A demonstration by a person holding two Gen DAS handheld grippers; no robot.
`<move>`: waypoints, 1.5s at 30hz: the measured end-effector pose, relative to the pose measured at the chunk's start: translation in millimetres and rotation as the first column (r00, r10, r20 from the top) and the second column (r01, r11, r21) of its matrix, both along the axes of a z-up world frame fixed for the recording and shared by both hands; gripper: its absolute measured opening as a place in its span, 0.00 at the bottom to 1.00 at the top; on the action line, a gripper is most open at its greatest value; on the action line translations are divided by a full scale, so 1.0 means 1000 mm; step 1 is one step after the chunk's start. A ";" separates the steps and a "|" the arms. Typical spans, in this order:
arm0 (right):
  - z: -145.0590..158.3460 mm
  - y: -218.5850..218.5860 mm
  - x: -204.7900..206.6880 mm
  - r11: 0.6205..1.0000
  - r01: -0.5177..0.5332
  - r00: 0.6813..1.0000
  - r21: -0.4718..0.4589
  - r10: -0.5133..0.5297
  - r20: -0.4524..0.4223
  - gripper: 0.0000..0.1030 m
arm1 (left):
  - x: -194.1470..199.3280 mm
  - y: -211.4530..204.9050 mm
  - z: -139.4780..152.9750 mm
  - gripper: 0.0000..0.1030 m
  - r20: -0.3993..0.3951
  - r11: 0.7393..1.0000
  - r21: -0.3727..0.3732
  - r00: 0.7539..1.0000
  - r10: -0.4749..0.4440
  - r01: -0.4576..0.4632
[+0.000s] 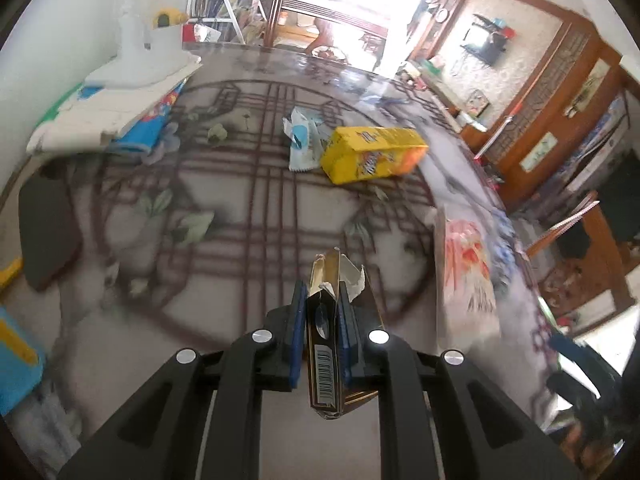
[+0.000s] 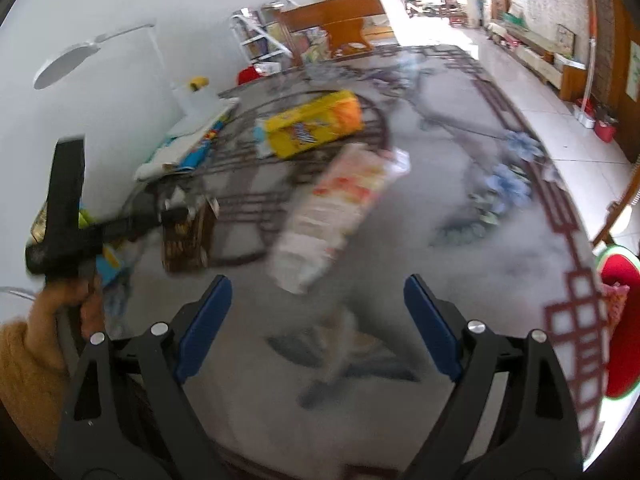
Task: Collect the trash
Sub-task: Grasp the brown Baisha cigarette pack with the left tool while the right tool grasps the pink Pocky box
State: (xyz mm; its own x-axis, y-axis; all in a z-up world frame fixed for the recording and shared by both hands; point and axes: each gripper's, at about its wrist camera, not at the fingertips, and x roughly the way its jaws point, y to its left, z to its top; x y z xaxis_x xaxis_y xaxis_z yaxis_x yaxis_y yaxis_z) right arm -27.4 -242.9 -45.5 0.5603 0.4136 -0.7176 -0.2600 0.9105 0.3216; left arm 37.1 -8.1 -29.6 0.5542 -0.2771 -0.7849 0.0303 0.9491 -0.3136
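Note:
My left gripper (image 1: 320, 292) is shut on a torn dark-and-gold carton (image 1: 325, 344) with a barcode and holds it above the patterned table (image 1: 224, 248). The same carton (image 2: 188, 236) shows in the right wrist view, held by the left gripper (image 2: 168, 216). A yellow box (image 1: 372, 154) (image 2: 316, 124) lies farther back, with a white-and-blue wrapper (image 1: 302, 140) beside it. A white, red and orange snack bag (image 1: 468, 272) (image 2: 336, 208) lies on the table. My right gripper (image 2: 318, 300) is open and empty, just short of that bag.
Papers and a blue booklet (image 1: 120, 116) lie at the table's left by the white wall, under a white lamp base (image 1: 132, 68). A dark flat object (image 1: 48, 232) sits at the left edge. The table's right edge (image 2: 560, 208) drops to a tiled floor.

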 end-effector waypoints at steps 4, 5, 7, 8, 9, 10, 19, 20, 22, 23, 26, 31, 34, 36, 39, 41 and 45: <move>0.003 0.024 0.034 0.997 0.053 0.997 0.047 -0.050 -0.062 0.87 | -0.018 0.010 -0.010 0.12 -0.008 1.000 -0.020 1.000 0.008 -0.008; 0.001 0.027 0.045 0.996 0.084 0.994 0.028 -0.081 -0.079 0.87 | -0.017 0.012 -0.014 0.12 -0.021 0.999 -0.035 1.000 0.008 -0.008; -0.007 0.033 0.066 0.991 0.130 0.984 -0.038 -0.134 -0.120 0.87 | -0.012 0.014 -0.019 0.12 -0.035 0.999 -0.053 0.999 0.008 -0.010; -0.011 0.036 0.076 0.987 0.145 0.978 -0.074 -0.154 -0.138 0.87 | -0.010 0.014 -0.021 0.13 -0.040 0.998 -0.055 0.999 0.011 -0.013; -0.014 0.038 0.082 0.984 0.151 0.976 -0.095 -0.164 -0.146 0.87 | -0.009 0.014 -0.022 0.13 -0.046 0.998 -0.064 0.999 0.007 -0.010; -0.018 0.041 0.090 0.981 0.154 0.972 -0.120 -0.172 -0.158 0.87 | -0.009 0.013 -0.024 0.13 -0.052 0.997 -0.082 0.999 0.000 -0.004; -0.051 0.069 0.121 0.966 0.137 0.946 -0.218 -0.193 -0.262 0.87 | -0.007 0.002 -0.032 0.15 -0.076 0.996 -0.092 0.997 -0.010 0.003; -0.053 0.071 0.119 0.965 0.127 0.947 -0.229 -0.187 -0.261 0.87 | -0.007 0.001 -0.032 0.21 -0.075 0.996 -0.084 0.997 -0.006 0.000; -0.057 0.076 0.115 0.962 0.111 0.951 -0.251 -0.176 -0.254 0.87 | -0.006 0.002 -0.031 0.39 -0.068 0.998 -0.068 0.998 0.011 -0.016; -0.056 0.076 0.113 0.959 0.112 0.954 -0.260 -0.177 -0.243 0.87 | -0.006 0.003 -0.031 0.43 -0.064 0.997 -0.068 0.998 0.017 -0.022; -0.052 0.077 0.105 0.955 0.106 0.966 -0.278 -0.166 -0.199 0.64 | -0.007 0.003 -0.029 0.45 -0.060 0.998 -0.060 0.998 0.021 -0.025; -0.047 0.078 0.093 0.947 0.063 0.980 -0.314 -0.118 -0.161 0.38 | -0.008 -0.001 -0.029 0.49 -0.054 0.999 -0.044 0.998 0.013 -0.015; -0.046 0.075 0.088 0.952 0.045 0.982 -0.303 -0.098 -0.162 0.36 | -0.009 -0.004 -0.029 0.51 -0.056 0.999 -0.038 0.998 0.009 -0.012; -0.045 0.071 0.084 0.957 0.039 0.982 -0.287 -0.090 -0.166 0.35 | -0.009 -0.008 -0.031 0.51 -0.064 0.999 -0.042 0.998 -0.002 -0.001; -0.045 0.069 0.080 0.965 0.028 0.979 -0.260 -0.078 -0.186 0.35 | -0.010 -0.017 -0.036 0.53 -0.067 1.000 -0.010 0.998 -0.021 0.020; -0.045 0.064 0.073 0.978 0.011 0.973 -0.209 -0.058 -0.223 0.35 | -0.008 -0.021 -0.041 0.54 -0.079 1.000 0.006 0.996 -0.029 0.030; -0.046 0.059 0.058 0.988 -0.011 0.967 -0.157 -0.029 -0.254 0.35 | -0.005 -0.026 -0.051 0.55 -0.106 0.999 0.031 0.994 -0.034 0.037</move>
